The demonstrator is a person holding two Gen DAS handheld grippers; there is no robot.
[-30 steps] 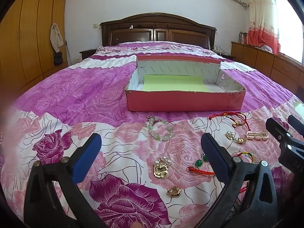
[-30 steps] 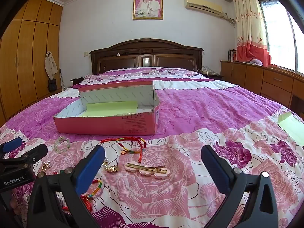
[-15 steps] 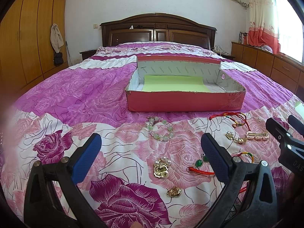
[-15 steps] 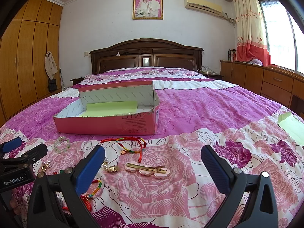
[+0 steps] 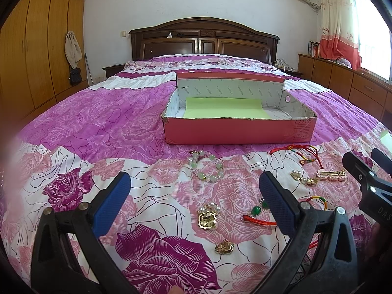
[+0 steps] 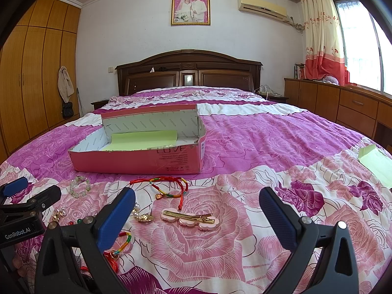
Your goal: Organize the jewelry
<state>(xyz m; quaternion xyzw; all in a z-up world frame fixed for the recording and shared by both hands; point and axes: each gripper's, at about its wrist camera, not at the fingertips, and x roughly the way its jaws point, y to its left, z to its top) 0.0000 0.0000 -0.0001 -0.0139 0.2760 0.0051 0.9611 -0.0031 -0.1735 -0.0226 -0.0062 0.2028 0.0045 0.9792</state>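
Observation:
Jewelry lies scattered on a floral bedspread in front of an open pink box [image 5: 238, 132] lined with green paper. My left gripper [image 5: 194, 196] is open and empty, low over a gold pendant [image 5: 208, 218]. A green bead bracelet [image 5: 207, 166] lies just ahead of it, and a small gold charm [image 5: 224, 247] and a green-stone red cord [image 5: 257, 216] lie beside it. My right gripper [image 6: 197, 207] is open too, with a pink and gold hair clip [image 6: 189, 218] lying between its fingers. Ahead of it lie a red braided cord [image 6: 169, 183] and the pink box [image 6: 137, 161].
A pearl earring [image 6: 143, 215] and a rainbow bangle [image 6: 122, 242] lie by the right gripper's left finger. A green paper sheet [image 6: 376, 161] rests at the bed's right edge. Wardrobes stand to the left, with a headboard behind and cabinets to the right.

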